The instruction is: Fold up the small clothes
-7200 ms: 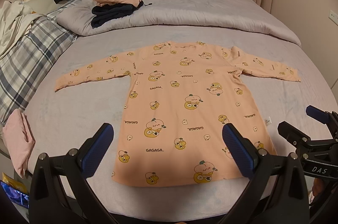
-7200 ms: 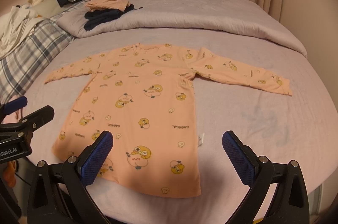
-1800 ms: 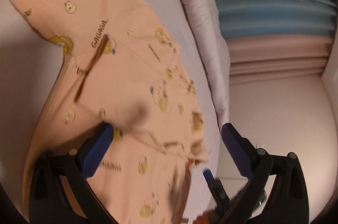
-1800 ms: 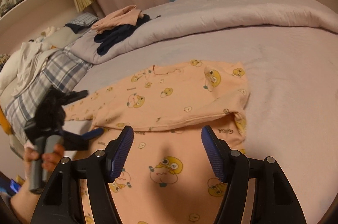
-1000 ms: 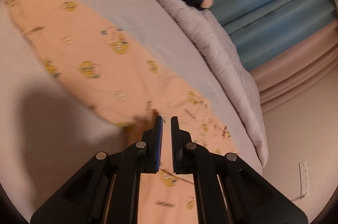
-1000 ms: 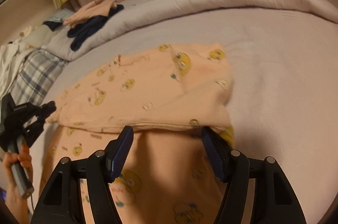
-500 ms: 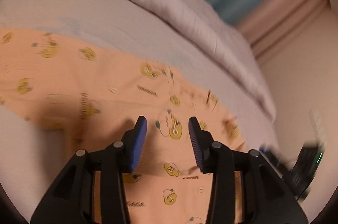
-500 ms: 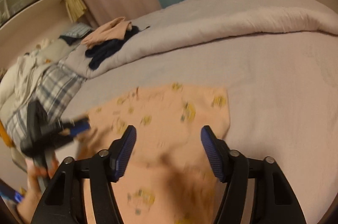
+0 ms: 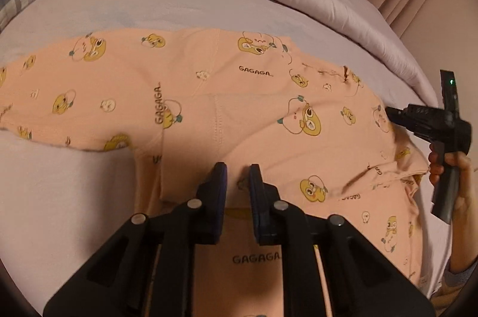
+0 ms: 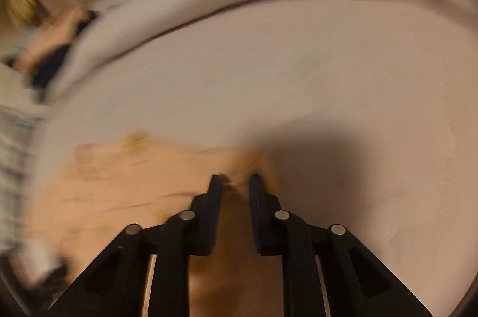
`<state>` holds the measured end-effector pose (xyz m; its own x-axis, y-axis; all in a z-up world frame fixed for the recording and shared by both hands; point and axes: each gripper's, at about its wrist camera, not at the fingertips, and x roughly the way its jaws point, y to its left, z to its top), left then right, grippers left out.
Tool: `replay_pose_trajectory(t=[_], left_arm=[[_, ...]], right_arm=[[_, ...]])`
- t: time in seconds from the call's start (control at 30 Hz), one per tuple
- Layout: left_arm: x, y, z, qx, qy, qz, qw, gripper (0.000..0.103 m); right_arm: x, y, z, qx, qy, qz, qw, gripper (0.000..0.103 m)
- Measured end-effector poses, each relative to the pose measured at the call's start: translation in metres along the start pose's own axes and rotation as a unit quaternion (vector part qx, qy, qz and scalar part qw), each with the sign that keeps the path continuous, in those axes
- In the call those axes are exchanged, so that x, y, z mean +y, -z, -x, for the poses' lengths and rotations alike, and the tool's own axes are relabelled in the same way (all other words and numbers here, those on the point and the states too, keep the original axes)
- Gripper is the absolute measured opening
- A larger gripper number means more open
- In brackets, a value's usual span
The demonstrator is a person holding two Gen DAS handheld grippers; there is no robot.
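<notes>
- Peach nightshirt (image 9: pixel 269 107) with the little yellow cartoon prints lies flat on the lavender bed sheet (image 9: pixel 149 6), spread across the middle of the left wrist frame
- what's changed: seven seconds back it was fully spread, both sleeves out. Now one sleeve lies folded in across the chest, the other runs off to the left of the frame
- left gripper (image 9: pixel 237 176), bottom centre, had its jaws apart half a second ago; now they're pinched nearly together on the fabric just below the sleeve seam
- right gripper (image 10: pixel 236 182) view is badly blurred, so it's moving fast. Its jaws look closed on the shirt's edge, lower centre of that frame
- in the left view it sits at the right edge over the folded corner
- my read: both grips are set, so the next fold of the body looks about to start
</notes>
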<state>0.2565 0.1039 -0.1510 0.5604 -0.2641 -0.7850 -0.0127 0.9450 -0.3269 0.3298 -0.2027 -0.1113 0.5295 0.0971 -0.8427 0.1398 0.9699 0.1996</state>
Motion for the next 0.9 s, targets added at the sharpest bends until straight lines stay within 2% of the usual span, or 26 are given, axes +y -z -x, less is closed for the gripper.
replay_pose_trajectory(t=[0.1,0.17,0.23,0.3,0.33,0.37,0.5,0.6,0.67,0.77,0.83,0.9], left_arm=[[0.009,-0.001,0.004,-0.002,0.015,0.024,0.9996,0.014],[0.011,-0.001,0.011,-0.003,0.029,0.037,0.9989,0.015],[0.014,0.000,0.023,-0.011,0.018,0.039,0.9990,0.023],[0.024,0.002,0.041,-0.029,0.017,0.047,0.9983,0.039],[0.033,0.003,0.052,-0.042,0.014,0.057,0.9974,0.052],[0.042,0.003,0.059,-0.054,0.011,0.069,0.9961,0.060],[0.097,0.003,0.088,-0.092,0.016,0.151,0.9841,0.065],[0.146,0.000,0.097,-0.108,0.020,0.226,0.9679,0.065],[0.179,-0.001,0.099,-0.119,0.023,0.276,0.9533,0.065],[0.227,-0.003,0.095,-0.136,0.030,0.354,0.9249,0.065],[0.251,-0.005,0.090,-0.154,0.034,0.391,0.9066,0.065],[0.269,-0.008,0.098,-0.177,0.041,0.414,0.8919,0.065]], right_arm=[[-0.003,0.001,0.016,-0.029,0.057,0.008,0.998,0.020],[0.000,0.008,0.030,-0.048,0.067,0.025,0.996,0.020],[0.006,0.018,0.045,-0.065,0.069,0.043,0.995,0.020],[0.015,0.030,0.060,-0.076,0.039,0.068,0.994,0.026],[0.021,0.035,0.065,-0.078,0.030,0.074,0.994,0.030],[0.028,0.044,0.071,-0.081,0.015,0.083,0.993,0.038],[0.057,0.073,0.087,-0.080,-0.055,0.118,0.988,0.041],[0.074,0.087,0.086,-0.062,-0.099,0.133,0.984,0.041],[0.085,0.098,0.086,-0.053,-0.112,0.146,0.981,0.041],[0.099,0.109,0.082,-0.038,-0.128,0.167,0.977,0.041],[0.104,0.114,0.081,-0.031,-0.135,0.179,0.974,0.041],[0.104,0.111,0.082,-0.028,-0.140,0.187,0.972,0.041]])
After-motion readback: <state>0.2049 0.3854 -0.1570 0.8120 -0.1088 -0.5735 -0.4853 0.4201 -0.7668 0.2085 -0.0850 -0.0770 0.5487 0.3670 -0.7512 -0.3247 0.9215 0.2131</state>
